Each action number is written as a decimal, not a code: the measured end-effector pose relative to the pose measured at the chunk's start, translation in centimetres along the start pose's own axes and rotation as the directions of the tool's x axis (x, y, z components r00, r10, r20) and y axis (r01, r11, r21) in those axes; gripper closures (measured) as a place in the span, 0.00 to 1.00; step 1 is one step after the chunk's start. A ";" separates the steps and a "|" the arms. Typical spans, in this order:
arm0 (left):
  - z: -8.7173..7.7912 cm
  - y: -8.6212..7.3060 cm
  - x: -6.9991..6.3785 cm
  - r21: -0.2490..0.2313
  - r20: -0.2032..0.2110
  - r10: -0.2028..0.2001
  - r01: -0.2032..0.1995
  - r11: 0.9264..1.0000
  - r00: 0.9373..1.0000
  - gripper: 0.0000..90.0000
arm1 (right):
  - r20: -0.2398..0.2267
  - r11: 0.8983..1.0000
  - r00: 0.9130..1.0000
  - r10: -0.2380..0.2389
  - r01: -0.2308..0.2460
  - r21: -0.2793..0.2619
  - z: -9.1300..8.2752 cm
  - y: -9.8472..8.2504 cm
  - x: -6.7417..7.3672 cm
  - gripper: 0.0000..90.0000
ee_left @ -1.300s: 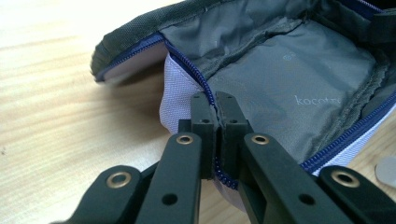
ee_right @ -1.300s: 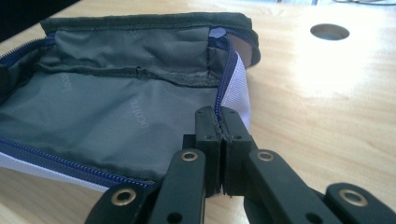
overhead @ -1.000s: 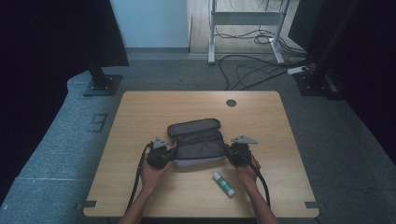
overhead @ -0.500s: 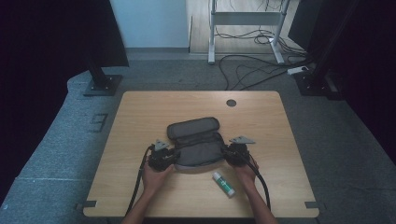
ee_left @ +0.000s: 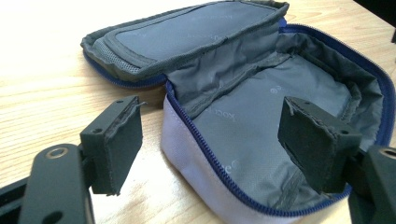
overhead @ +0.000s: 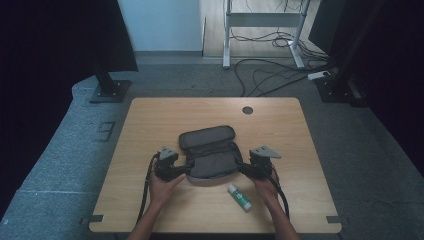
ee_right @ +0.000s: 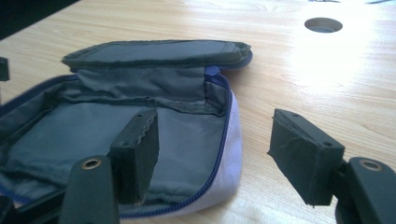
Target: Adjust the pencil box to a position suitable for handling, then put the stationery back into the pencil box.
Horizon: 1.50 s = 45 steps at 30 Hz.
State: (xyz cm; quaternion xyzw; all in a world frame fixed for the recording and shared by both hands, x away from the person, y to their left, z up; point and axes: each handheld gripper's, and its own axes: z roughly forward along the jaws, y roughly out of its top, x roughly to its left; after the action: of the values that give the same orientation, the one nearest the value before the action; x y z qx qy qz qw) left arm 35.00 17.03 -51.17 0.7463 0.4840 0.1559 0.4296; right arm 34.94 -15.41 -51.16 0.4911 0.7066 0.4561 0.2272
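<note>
Grey fabric lines the open zip pouch [overhead: 211, 155], which lies near the middle of the wooden worktop [overhead: 150, 120] with its lid flap folded back toward the far edge. Its long axis runs left to right, between the two hand-held grippers. The left hand-held gripper [overhead: 189, 166] stands at the pouch's left end, and the right hand-held gripper [overhead: 240, 166] at its right end; both are equally near. Both sets of jaws have just been opening and now stand apart. In each gripper view the blue-zipped rim [ee_left: 196, 140] passes between the pads without being pressed, one pad over the lining and one outside the wall. A small white tube with green print [overhead: 239, 197] lies on the worktop just in front of the pouch, nearer the right hand. Grey carpet, cables and dark stands surround the worktop.
</note>
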 end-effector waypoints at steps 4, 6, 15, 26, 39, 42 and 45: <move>-1.1 -0.6 0.3 0.007 -0.002 0.006 -0.006 1.000 1.000 0.25 | -0.023 1.000 1.000 -0.011 0.011 0.005 -1.0 -0.7 -0.1 0.35; -1.5 -0.8 0.4 0.004 -0.005 0.010 -0.010 1.000 1.000 0.26 | -0.028 1.000 1.000 -0.011 0.012 0.004 -1.2 -0.8 0.0 0.35; -4.2 -3.1 1.9 0.000 -0.008 0.003 -0.003 1.000 1.000 0.27 | -0.073 0.997 0.995 -0.072 0.074 0.026 -3.6 -2.6 1.0 0.36; -5.1 -4.9 2.5 0.027 0.014 0.000 -0.001 1.000 1.000 0.29 | -0.088 0.995 0.993 -0.082 0.086 0.048 -5.1 -5.0 2.3 0.38; -5.1 -5.3 2.9 0.039 0.001 0.003 -0.003 0.999 1.000 0.29 | -0.126 0.990 0.985 -0.114 0.123 0.065 -6.3 -6.4 2.7 0.40; -5.2 -5.4 3.0 0.038 -0.001 0.001 -0.001 0.999 1.000 0.29 | -0.134 0.987 0.983 -0.127 0.138 0.077 -6.0 -6.6 2.7 0.42; -5.1 -5.6 3.0 0.043 0.003 -0.002 0.002 0.999 1.000 0.29 | -0.137 0.986 0.982 -0.132 0.144 0.089 -5.8 -6.7 2.7 0.43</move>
State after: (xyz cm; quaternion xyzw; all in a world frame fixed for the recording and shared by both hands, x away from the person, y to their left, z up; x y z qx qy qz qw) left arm 29.86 23.04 -53.15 0.7550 0.4875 0.1440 0.4143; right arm 26.08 -16.12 -53.88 0.4205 0.7739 0.4350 0.1870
